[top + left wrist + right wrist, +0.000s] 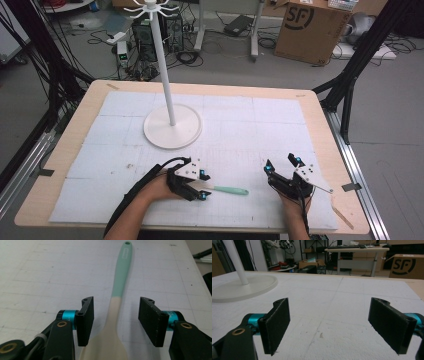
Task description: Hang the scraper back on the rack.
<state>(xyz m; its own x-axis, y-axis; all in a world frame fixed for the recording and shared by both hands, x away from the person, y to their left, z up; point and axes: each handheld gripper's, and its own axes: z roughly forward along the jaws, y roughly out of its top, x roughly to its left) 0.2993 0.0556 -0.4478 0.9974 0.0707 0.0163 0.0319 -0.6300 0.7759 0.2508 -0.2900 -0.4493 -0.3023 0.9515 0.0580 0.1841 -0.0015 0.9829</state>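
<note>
From where I stand, the left gripper [204,184] has its jaws spread around the spatula [227,190], which lies flat on the white mat [250,130] at about six o'clock of the table, its mint handle pointing toward three o'clock. In the left gripper view the cream neck of the spatula [115,312] sits between the two pads with a gap on either side, nothing pinched yet. I'd judge this is the moment just ahead of the grasp: the next move calls for pressing the jaws together on the neck, squarely, so the thin handle doesn't twist or skid on the mat. The right gripper [282,166] rests at about five o'clock, also spread wide and holding nothing, well apart from the spatula's tip. The white stand [172,125] with its hooked top rises near twelve o'clock, well apart from both hands, with bare mat between. The table's near edge lies just behind the forearms, so there's little room to pull back and plenty to go forward.
</note>
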